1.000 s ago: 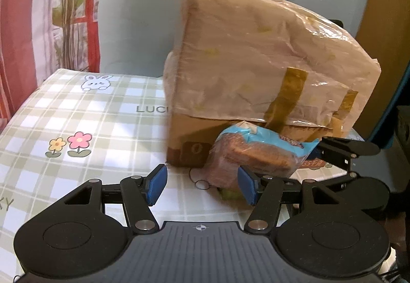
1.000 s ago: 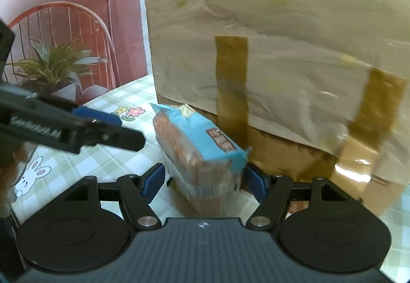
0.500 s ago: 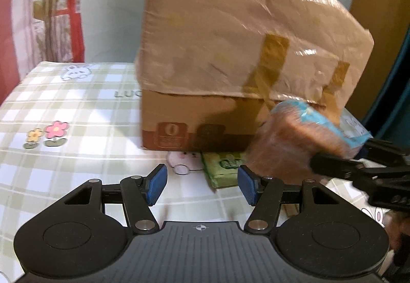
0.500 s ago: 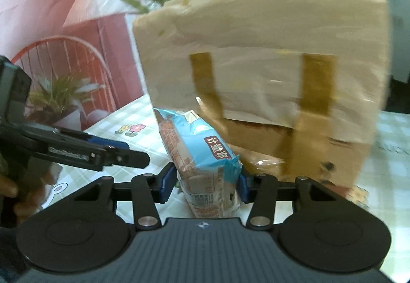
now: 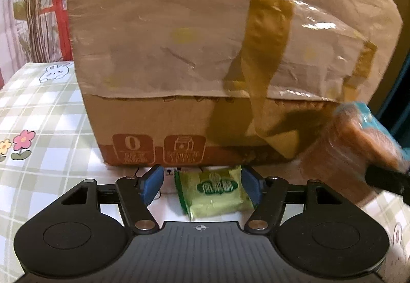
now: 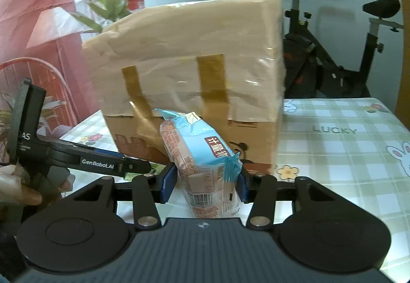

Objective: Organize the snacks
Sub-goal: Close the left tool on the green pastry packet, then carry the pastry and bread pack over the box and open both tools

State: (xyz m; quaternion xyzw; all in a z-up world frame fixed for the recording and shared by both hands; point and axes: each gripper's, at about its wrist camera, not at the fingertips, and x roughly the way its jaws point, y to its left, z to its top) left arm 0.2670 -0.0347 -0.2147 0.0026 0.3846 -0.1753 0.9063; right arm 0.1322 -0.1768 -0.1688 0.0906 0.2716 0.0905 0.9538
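My right gripper (image 6: 203,181) is shut on a blue and brown snack pack (image 6: 202,162) and holds it above the table in front of the cardboard box (image 6: 192,78). The pack also shows blurred at the right edge of the left wrist view (image 5: 358,149). My left gripper (image 5: 201,184) is open, low over the table, with a small green snack packet (image 5: 214,192) lying between its fingers, right in front of the cardboard box (image 5: 205,52). The left gripper (image 6: 135,167) also shows in the right wrist view.
The box is tall, wrapped in tape and plastic, and stands on a checked tablecloth (image 6: 346,144) with rabbit and flower prints. An exercise bike (image 6: 333,52) stands behind the table. A red patterned curtain (image 6: 30,1) hangs at the left.
My right gripper closed on the blue pack, lifted it and drew back to the right. My left gripper moved in toward the box, bringing the green packet between its fingers.
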